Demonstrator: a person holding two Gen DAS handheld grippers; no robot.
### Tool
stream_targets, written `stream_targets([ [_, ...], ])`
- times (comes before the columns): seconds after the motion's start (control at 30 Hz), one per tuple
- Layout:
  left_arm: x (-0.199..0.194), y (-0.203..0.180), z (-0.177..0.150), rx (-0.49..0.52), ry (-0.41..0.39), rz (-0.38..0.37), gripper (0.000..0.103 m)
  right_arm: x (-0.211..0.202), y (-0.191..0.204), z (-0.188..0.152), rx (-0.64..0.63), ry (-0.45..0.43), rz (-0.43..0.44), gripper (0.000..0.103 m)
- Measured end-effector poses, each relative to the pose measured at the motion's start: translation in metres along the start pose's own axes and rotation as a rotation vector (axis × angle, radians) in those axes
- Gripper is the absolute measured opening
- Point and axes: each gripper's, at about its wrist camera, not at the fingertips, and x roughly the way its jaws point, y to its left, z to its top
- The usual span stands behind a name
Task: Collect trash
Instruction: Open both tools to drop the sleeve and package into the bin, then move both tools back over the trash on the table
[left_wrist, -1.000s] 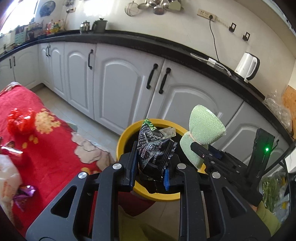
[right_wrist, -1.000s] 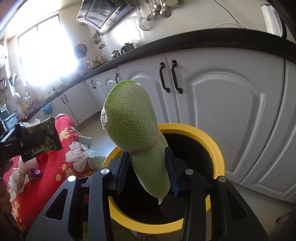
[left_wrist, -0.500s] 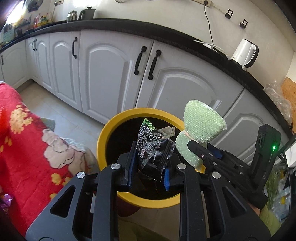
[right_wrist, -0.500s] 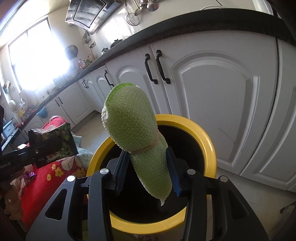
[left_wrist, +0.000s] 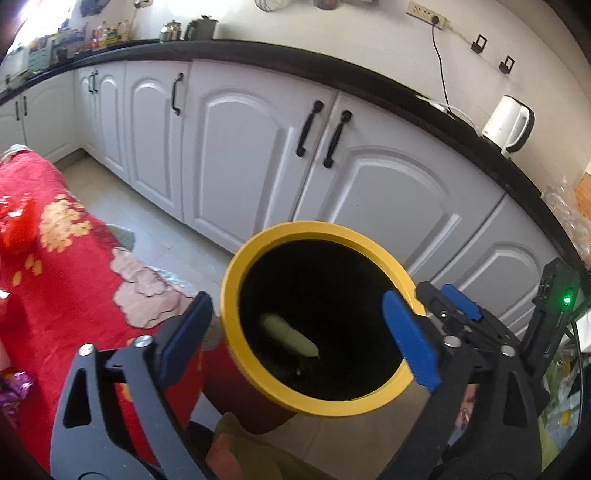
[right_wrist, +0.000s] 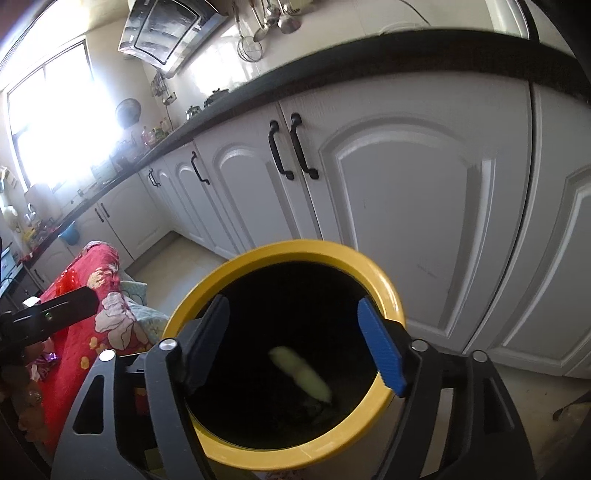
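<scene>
dropped green foam piece into yellow bin; left gripper and right gripper fingers opening, empty.

We see a home kitchen: white cabinets with black handles under a dark countertop, an electric kettle by a wall socket, a range hood, hanging ladles, and a sunny window.

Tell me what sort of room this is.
A home kitchen, most likely: white cabinets run under a dark countertop, an electric kettle stands on it, and ladles hang beside a range hood.
</scene>
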Motion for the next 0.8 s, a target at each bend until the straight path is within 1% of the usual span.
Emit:
stream_targets([
  [0.17,-0.021,0.012,0.000,-0.026,-0.038,0.038,0.092,-0.013,0.017,0.007,-0.037,-0.049,0.021,0.084],
  [0.4,-0.057,0.031,-0.001,-0.060,-0.103,0.098,0.092,-0.030,0.049,0.013,-0.091,-0.087,0.078,0.087],
  [0.47,-0.068,0.037,-0.001,-0.069,-0.123,0.113,0.092,-0.034,0.057,0.014,-0.101,-0.095,0.092,0.091],
  [0.8,-0.114,0.059,-0.003,-0.098,-0.204,0.180,0.092,-0.052,0.090,0.018,-0.153,-0.120,0.153,0.093],
])
